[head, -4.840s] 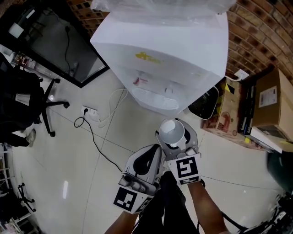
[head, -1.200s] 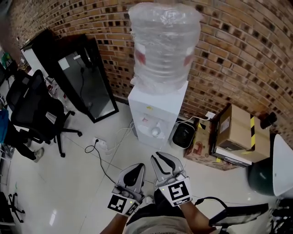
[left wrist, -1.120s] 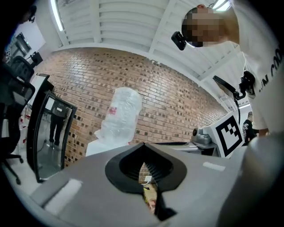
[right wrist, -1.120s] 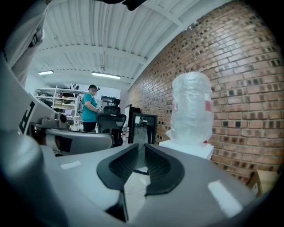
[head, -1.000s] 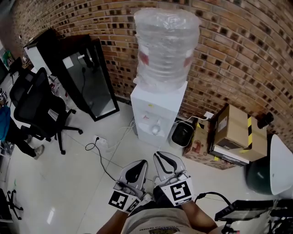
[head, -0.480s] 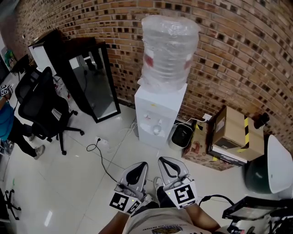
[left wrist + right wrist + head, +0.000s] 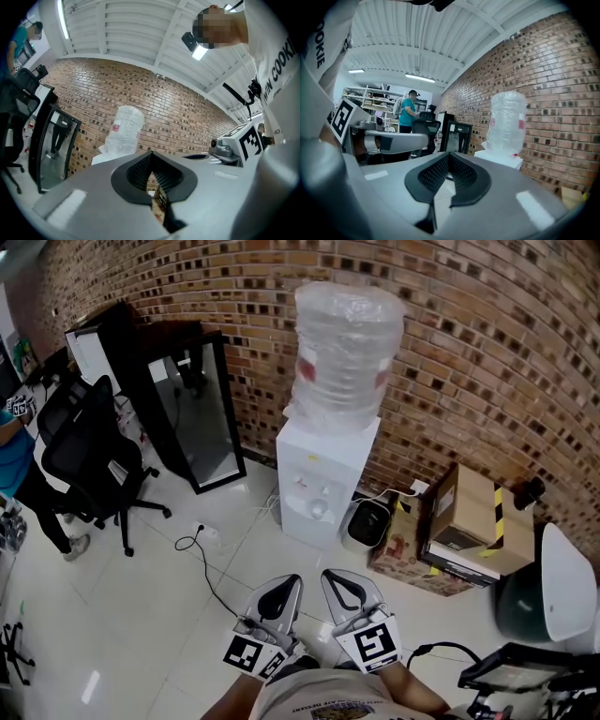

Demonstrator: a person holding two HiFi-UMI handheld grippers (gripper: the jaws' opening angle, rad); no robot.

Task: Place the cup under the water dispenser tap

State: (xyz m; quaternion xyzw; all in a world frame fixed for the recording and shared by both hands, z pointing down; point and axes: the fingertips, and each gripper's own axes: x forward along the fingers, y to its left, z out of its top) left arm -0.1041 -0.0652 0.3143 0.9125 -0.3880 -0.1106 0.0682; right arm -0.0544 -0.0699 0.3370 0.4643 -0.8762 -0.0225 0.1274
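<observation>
Cup [image 7: 319, 509] stands in the front recess of the white water dispenser [image 7: 323, 460], below its taps; it is too small to tell which tap it is under. In the head view the dispenser stands on the white tiled floor [image 7: 141, 615] against a brick wall [image 7: 487, 352] and carries a big bottle [image 7: 345, 352] wrapped in clear plastic. The 2 hand-held grippers are low in the frame, well apart from the dispenser and side by side: the left hand-held gripper [image 7: 279, 589] and the right hand-held gripper [image 7: 343, 585], both clenched with nothing in them. A black office chair [image 7: 80, 451] stands at the left, a black-framed glass panel [image 7: 192, 413] leans at the wall, and a cardboard box [image 7: 478, 512] lies to the right of the dispenser.

In the left gripper view the jaws are pressed together and hold nothing. Beyond them rise the bottle [image 7: 124, 129] and the brick wall [image 7: 178, 117]; the marker cube [image 7: 248, 138] of the right hand-held gripper shows at the right. The cup is not visible here.

In the right gripper view the jaws are likewise together and empty. The bottle [image 7: 506, 122] stands on the dispenser's white top [image 7: 499, 159] before the wall, the office chair [image 7: 424, 129] is further back, and a person in a teal shirt [image 7: 408, 110] stands behind it.
</observation>
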